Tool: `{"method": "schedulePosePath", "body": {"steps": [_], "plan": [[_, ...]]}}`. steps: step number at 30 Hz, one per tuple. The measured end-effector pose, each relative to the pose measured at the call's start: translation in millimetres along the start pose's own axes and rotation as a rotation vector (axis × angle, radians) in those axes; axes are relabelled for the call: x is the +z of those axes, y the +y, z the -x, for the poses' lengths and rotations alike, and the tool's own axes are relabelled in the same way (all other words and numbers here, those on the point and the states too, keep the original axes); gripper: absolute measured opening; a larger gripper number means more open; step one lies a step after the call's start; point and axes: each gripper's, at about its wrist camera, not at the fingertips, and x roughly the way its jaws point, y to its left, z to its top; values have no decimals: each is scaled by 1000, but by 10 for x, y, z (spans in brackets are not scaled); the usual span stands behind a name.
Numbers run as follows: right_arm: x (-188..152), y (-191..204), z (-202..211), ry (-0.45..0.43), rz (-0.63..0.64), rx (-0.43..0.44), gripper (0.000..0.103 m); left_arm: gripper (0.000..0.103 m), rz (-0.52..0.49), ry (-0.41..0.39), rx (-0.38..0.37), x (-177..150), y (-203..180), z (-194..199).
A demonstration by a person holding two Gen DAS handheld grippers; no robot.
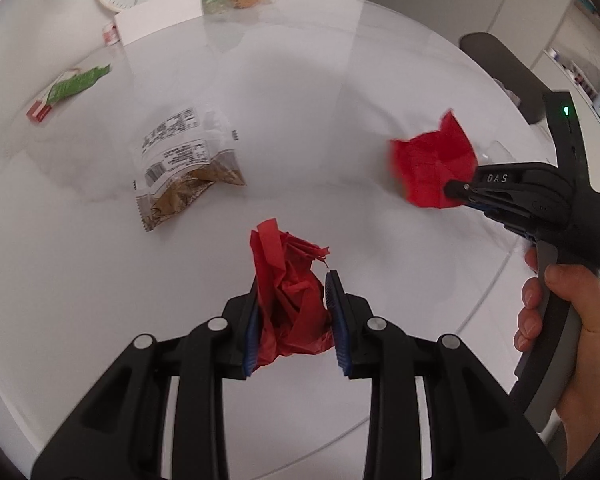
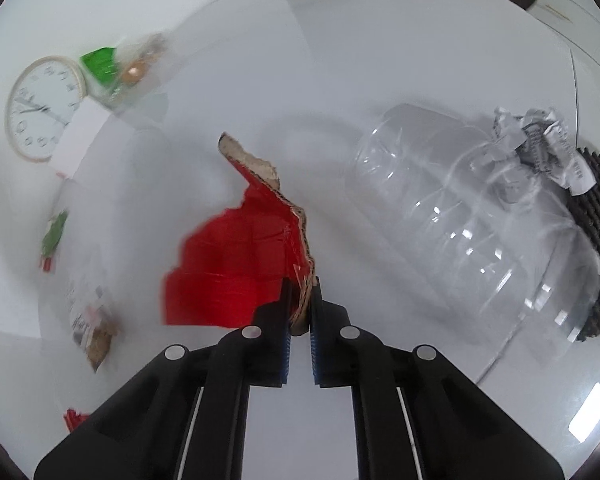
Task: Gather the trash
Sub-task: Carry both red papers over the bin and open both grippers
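Left hand-held gripper (image 1: 294,312) around red tissue (image 1: 290,300)

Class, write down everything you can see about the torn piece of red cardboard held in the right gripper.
The red cardboard is a ragged, torn scrap: glossy red on one face, with brown corrugated board showing along its ripped edge. It stands roughly on edge, tilted, rising away from the right gripper, whose fingers pinch its lower torn edge. It appears lifted above the white table. A clear plastic bottle lies to its right, apart from it. The left wrist view shows it as a creased red sheet.
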Motion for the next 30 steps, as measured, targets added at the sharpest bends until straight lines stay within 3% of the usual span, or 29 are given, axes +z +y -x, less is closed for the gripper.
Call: {"method": "schedulePosePath", "body": {"steps": [5, 8, 11, 18, 23, 30], "plan": [[-306, -181, 640, -34, 61, 115, 8, 29, -72, -6, -23, -150, -314, 207], [-579, -485, 1110, -64, 97, 125, 8, 29, -131, -2, -66, -283, -634, 366], [-898, -971, 1607, -100, 110, 63, 8, 29, -174, 15, -132, -392, -931, 450], [-1788, -2205, 2455, -156, 23, -236, 8, 29, -389, 59, -270, -814, -1973, 580], [-2352, -3010, 2424, -107, -79, -378, 8, 29, -551, 79, -307, -1173, -2725, 642], [-2692, -3679, 1746, 26, -159, -390, 13, 29, -758, 84, -320, -1648, -3560, 666]]}}
